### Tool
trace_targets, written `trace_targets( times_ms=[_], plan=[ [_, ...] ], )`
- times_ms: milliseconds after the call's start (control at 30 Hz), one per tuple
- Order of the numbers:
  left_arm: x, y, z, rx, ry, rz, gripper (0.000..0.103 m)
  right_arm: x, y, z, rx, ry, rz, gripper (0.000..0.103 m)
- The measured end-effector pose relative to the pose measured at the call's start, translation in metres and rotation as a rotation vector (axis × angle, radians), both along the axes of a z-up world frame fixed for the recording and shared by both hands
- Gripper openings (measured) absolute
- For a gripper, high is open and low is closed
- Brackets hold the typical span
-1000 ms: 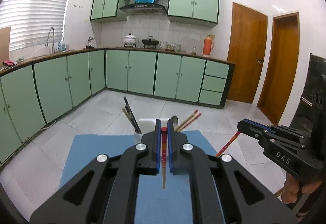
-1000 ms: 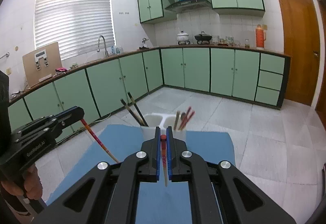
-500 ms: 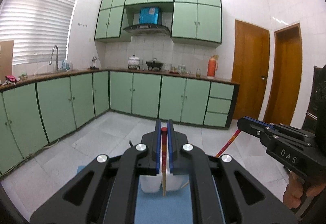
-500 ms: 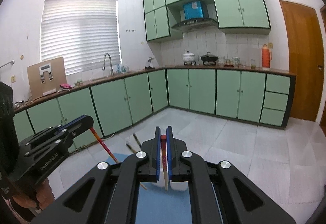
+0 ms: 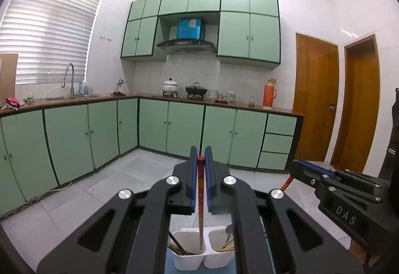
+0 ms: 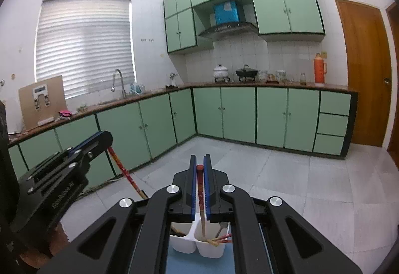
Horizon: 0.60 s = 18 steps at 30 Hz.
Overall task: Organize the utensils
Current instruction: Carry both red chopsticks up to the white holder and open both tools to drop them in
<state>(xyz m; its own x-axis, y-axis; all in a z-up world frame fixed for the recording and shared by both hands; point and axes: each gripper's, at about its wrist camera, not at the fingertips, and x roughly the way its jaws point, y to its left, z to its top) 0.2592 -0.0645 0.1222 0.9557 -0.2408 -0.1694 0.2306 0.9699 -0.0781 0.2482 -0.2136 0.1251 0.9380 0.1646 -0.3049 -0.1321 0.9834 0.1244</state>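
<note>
Mint-green cabinets (image 5: 174,129) wrap the back of a white-tiled kitchen, with slatted blinds (image 5: 47,34) off to the left and a pale tile floor (image 6: 274,174) below. Starting on the left, the left tongs (image 5: 200,169) are clamped right down on a chopstick (image 5: 200,189), red and patterned at the top, plain wood lower down, held near its upper end so it hangs almost straight down. Its tip is seen lined up over the left cup of a white plastic holder (image 5: 185,262); whether it's actually inside yet can't be told from this angle. Probably it's being held that way so it can simply be dropped in. A few dark sticks are already leaned in that left cup. Moving right, the other cup has been given some red-ended chopsticks (image 6: 222,239) and what looks like a metal spoon (image 6: 223,225), so things seem to be sorted by type. Over that side, the right tongs (image 6: 198,171) are squeezed shut on a second chopstick (image 6: 200,196) of the same kind, hung over the right cup. The holder itself is a smooth, rounded twin tub, set on a blue mat (image 6: 184,265) that looks soft, most likely to keep it from sliding.
</note>
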Motion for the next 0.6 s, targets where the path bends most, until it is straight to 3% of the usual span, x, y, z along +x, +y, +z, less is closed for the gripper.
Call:
trace_targets(
  times_ms=[600],
  plan=[
    [0.05,0.0,-0.068,0.057,0.155,0.032,0.005,0.041,0.011,-0.059,-0.015,0.091,-0.009,0.005]
  ],
)
